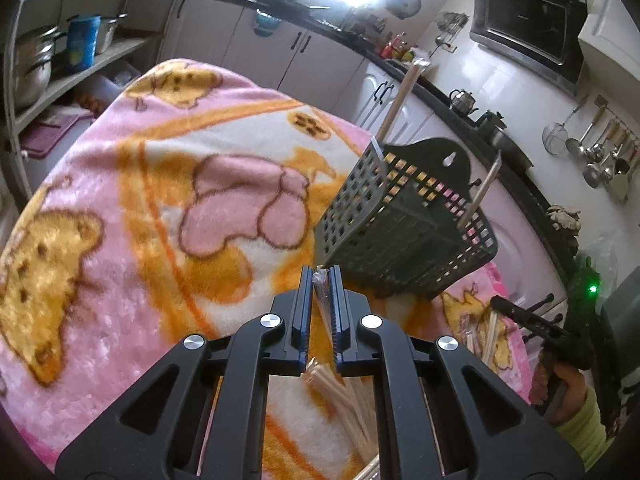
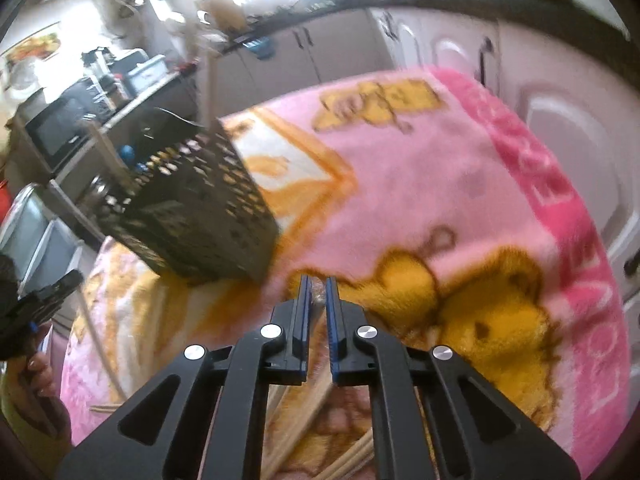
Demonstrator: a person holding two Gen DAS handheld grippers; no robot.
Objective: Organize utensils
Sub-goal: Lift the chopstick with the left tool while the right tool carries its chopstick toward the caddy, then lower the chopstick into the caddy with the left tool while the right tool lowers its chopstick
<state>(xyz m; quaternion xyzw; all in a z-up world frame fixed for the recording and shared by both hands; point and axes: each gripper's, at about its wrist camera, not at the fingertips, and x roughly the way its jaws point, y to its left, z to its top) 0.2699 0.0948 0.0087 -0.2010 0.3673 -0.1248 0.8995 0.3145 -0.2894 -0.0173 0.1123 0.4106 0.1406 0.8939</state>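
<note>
The left gripper (image 1: 324,280) has its jaws nearly closed on a wrapped chopstick pair (image 1: 322,300). The clear wrapper end shows in the narrow gap between the two blue pads, and the wooden sticks run back under the gripper body.

The right gripper (image 2: 316,288) also has its jaws drawn close together. A wrapped item (image 2: 318,296) sits in the gap between the pads, and it appears gripped, but motion blur hides the contact.

The basket (image 1: 404,224) is a dark perforated holder with a hanging tab. It stands on the blanket (image 1: 140,200), ahead and to the right of the left jaws and well clear of them. In the right wrist view the basket (image 2: 192,208) lies ahead and to the left of the right jaws and looks tilted.

Two wrapped sticks already stand in the basket: one (image 1: 400,100) at its far corner, one (image 1: 482,190) at its right side. Both lean away from upright.

Loose chopsticks (image 1: 348,404) lie on the blanket below and behind the left gripper. More (image 2: 308,404) lie under the right gripper.

The blanket is pink with yellow bear prints. Kitchen cabinets (image 1: 288,52) stand behind it.
</note>
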